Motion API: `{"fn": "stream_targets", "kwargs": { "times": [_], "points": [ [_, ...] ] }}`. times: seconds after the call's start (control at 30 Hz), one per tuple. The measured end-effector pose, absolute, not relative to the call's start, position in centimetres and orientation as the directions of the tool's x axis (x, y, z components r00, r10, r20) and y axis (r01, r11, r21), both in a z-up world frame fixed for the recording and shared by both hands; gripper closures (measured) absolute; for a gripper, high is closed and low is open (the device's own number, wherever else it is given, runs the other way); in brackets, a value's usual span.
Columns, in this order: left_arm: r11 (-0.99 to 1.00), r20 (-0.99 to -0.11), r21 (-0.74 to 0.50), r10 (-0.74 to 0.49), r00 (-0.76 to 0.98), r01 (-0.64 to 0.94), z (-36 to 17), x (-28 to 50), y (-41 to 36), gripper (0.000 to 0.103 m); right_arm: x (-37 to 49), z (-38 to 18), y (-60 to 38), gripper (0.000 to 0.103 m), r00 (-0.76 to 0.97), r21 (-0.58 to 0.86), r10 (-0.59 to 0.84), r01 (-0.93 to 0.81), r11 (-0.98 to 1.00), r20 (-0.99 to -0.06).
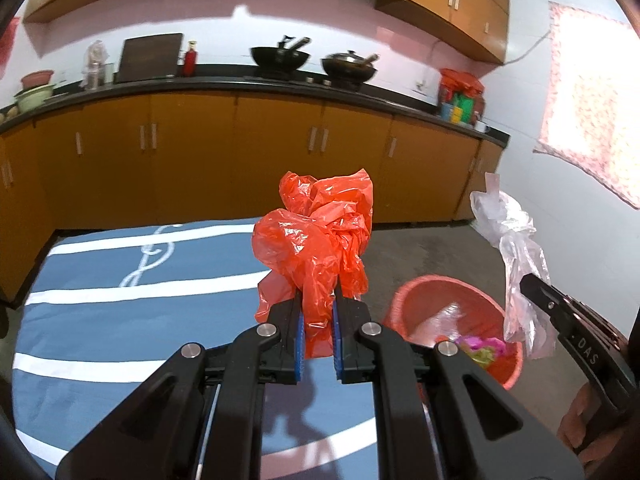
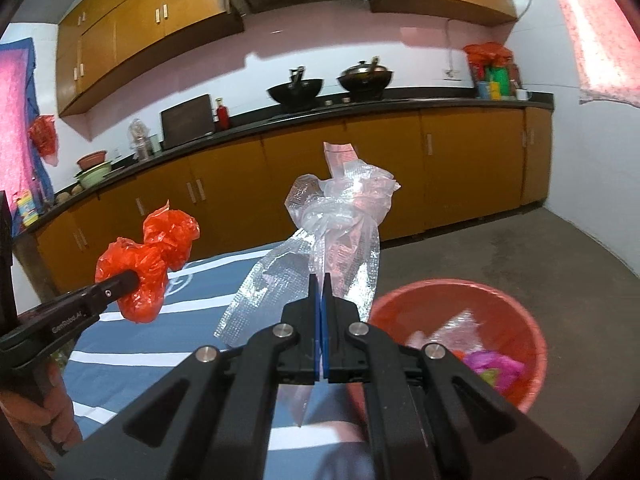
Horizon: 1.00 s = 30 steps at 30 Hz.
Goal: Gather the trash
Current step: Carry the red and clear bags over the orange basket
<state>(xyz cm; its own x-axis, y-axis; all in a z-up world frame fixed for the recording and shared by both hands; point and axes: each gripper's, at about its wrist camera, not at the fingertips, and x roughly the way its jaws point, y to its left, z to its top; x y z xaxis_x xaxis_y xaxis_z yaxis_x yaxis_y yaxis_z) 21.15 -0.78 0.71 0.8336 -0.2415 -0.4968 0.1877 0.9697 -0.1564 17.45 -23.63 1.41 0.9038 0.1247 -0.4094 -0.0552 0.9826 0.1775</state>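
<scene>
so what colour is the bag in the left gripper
Bright orange-red plastic bag; the left wrist view shows it best.

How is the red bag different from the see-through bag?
The red bag is bright orange-red and you cannot see through it; the clear bag is see-through. The red bag is in the left claw; the clear bag is in the right claw. The red bag is bunched into a ball; the clear bag trails long loose flaps. Both are crumpled plastic, pinched and held up near the red bin.
</scene>
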Motion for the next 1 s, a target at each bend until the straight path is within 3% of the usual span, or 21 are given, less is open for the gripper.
{"fn": "stream_targets", "kwargs": {
  "times": [1.0],
  "points": [
    [0.904, -0.556, -0.146, -0.412, 0.722, 0.402, -2.8, 21.8, -12.8, 0.092, 18.0, -3.0, -33.5, 0.101, 0.874, 0.169, -0.032, 0.129, 0.977, -0.484]
  ]
}}
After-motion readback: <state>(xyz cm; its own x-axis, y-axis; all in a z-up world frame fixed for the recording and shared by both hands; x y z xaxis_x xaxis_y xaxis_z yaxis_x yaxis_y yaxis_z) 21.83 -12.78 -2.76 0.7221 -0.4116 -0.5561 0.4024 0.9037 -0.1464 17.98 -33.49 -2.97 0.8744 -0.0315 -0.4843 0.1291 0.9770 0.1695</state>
